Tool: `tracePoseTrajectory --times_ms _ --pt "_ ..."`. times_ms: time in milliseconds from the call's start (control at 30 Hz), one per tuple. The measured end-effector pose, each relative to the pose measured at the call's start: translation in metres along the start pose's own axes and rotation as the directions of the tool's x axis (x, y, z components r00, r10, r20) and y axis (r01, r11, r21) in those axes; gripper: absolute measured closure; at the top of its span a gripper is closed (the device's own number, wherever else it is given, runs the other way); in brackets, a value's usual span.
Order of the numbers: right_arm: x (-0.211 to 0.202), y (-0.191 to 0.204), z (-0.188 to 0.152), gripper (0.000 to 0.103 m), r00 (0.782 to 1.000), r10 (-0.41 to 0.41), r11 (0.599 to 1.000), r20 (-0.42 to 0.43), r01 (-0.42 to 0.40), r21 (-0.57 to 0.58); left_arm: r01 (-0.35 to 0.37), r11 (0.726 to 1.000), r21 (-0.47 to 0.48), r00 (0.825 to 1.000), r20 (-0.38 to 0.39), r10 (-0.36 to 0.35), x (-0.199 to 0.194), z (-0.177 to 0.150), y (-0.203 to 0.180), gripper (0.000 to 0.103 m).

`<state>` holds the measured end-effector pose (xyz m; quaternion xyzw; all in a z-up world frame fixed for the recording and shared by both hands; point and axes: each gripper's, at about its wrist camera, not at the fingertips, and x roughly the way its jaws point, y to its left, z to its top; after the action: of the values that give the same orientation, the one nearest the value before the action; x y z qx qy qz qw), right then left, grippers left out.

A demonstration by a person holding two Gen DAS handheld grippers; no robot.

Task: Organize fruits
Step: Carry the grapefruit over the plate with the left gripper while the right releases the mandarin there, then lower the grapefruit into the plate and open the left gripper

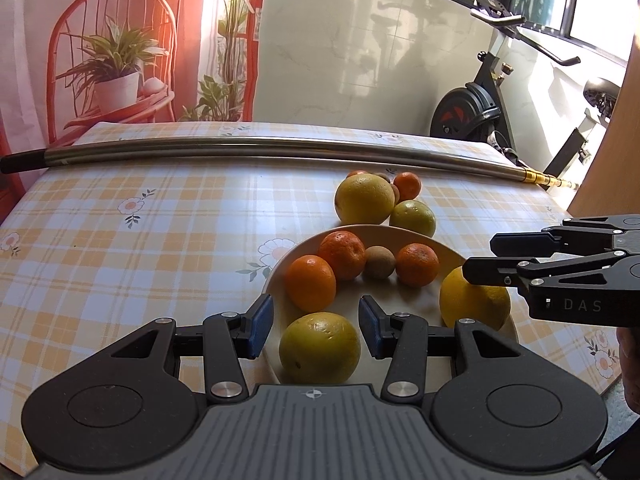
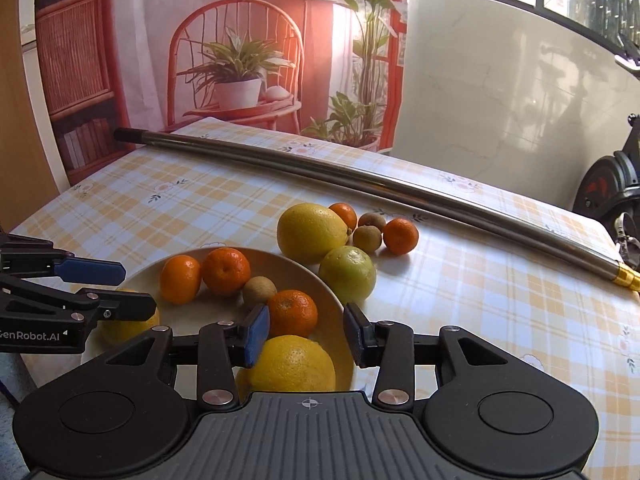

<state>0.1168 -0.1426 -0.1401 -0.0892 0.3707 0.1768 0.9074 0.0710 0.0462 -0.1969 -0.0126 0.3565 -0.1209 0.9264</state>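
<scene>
Hovering apart over the plate [image 1: 400, 236] of fruit, both tongs grip nothing; a metal pole [image 1: 280, 150] lies behind.

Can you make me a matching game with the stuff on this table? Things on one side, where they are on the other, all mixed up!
Things:
1. metal pole
2. plate
3. brown fruit in the plate
4. exercise bike

Places:
A. between two orange fruits
B. behind the table, by the wall
C. lying across the far side of the table
D. on the checked cloth, holding six fruits

Pairs: 1-C, 2-D, 3-A, 4-B
</scene>
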Motion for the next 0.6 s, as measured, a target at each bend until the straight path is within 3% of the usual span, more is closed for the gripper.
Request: tracePoseTrajectory --times_ms 200,600 --pt "-0.021 -0.001 -0.01 0.063 1.0 0.027 0.999 -0.015 -0.026 0.024 0.0 1.0 0.003 1.0 0.01 0.0 -0.003 0.0 -0.002 0.054" --pt "-0.017 0.012 -0.02 0.059 0.995 0.026 1.0 -0.094 -0.027 -0.007 -0.001 1.0 -0.004 1.0 -0.003 0.001 -0.002 -0.002 -0.001 0.054"
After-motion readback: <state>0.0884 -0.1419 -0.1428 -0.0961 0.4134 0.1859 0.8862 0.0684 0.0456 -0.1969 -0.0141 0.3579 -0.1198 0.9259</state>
